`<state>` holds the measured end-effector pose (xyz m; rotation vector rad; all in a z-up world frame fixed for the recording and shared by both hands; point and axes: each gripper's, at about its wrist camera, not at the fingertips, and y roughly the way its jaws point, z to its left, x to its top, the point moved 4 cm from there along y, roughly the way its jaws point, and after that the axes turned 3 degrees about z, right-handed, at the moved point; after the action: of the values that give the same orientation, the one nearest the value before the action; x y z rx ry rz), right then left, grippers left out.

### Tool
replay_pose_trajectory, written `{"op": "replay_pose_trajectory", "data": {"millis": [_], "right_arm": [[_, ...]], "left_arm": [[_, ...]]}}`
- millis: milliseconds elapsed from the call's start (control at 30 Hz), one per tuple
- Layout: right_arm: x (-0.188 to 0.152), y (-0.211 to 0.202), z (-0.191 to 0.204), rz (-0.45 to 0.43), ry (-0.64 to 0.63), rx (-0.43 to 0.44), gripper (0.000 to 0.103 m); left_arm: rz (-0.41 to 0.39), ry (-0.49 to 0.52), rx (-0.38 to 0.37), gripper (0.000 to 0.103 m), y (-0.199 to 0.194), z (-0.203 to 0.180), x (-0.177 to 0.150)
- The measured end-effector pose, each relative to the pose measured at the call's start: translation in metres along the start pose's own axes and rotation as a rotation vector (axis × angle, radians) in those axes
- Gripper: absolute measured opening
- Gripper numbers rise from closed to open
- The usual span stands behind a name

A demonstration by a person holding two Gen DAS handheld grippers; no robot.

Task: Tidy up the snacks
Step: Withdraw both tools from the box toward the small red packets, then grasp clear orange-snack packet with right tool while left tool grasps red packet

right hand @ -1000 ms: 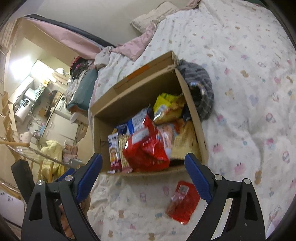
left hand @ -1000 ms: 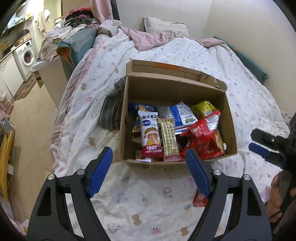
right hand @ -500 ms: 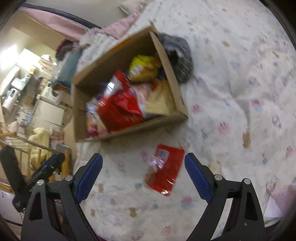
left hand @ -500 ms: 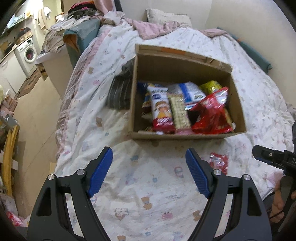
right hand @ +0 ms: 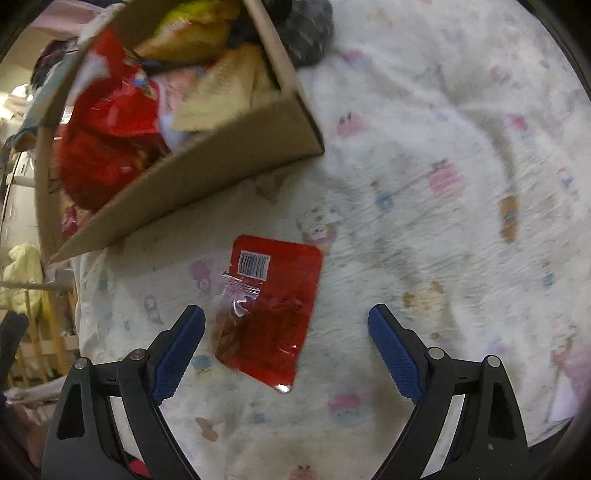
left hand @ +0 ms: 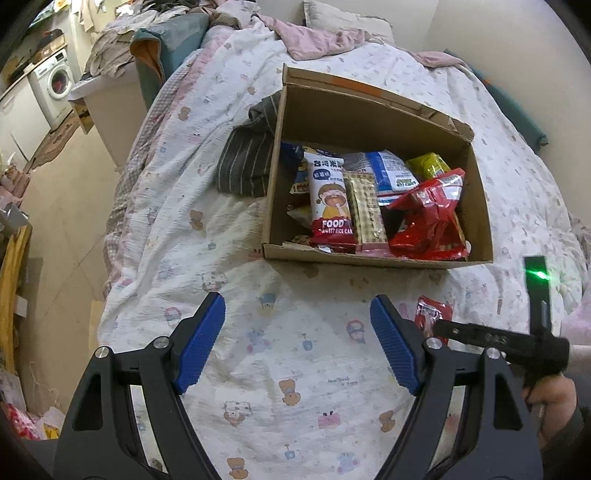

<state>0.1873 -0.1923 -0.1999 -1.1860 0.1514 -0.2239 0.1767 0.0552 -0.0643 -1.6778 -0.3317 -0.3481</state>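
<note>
Dropping my right claw (right hand: 286,349), jaws wide and empty, over the stray red packet (right hand: 271,310) now lying between them outside the box (right hand: 207,177), I am lining up its pickup.

Bed (left hand: 229,280) under white cartoon-print cover, creased. Striped dark cloth (left hand: 247,166) bunched on bed at 11 o'clock of centre. Pink blanket (left hand: 317,40) crumpled at 12 o'clock, grey pillow (left hand: 343,22) behind it against wall. Washing machine (left hand: 51,79) at 10 o'clock. Clothes heap (left hand: 110,51) on white unit just right of it. Beige floor (left hand: 66,206) at 9 o'clock.
</note>
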Motion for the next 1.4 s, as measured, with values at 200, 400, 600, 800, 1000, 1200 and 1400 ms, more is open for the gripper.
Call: {"op": "replay_pose_trajectory", "data": {"millis": [200, 400, 600, 800, 1000, 1200, 1400], "right_arm": [[-0.005, -0.015, 0.026, -0.117, -0.155, -0.196, 0.086], [-0.014, 0.010, 0.037, -0.004, -0.213, -0.145, 0.055], [-0.017, 0.008, 0.039, -0.029, -0.294, -0.174, 0.028], [-0.025, -0.015, 0.028, -0.050, -0.299, -0.087, 0.024], [-0.025, -0.062, -0.004, -0.147, -0.217, 0.043, 0.024], [-0.017, -0.091, -0.044, -0.200, -0.125, 0.083, 0.024], [-0.010, -0.105, -0.066, -0.230, -0.045, 0.098, 0.024]], "left_arm": [[0.021, -0.009, -0.012, 0.078, 0.002, 0.002, -0.001], [0.033, 0.000, -0.026, 0.078, 0.006, -0.006, -0.001], [0.036, 0.027, -0.014, 0.078, 0.009, -0.016, -0.002], [0.055, 0.036, -0.015, 0.078, 0.017, -0.027, -0.004], [0.075, 0.070, -0.029, 0.078, 0.027, -0.047, -0.005], [0.120, 0.112, -0.031, 0.089, 0.045, -0.069, -0.013], [0.225, 0.150, -0.105, 0.092, 0.077, -0.104, -0.026]]}}
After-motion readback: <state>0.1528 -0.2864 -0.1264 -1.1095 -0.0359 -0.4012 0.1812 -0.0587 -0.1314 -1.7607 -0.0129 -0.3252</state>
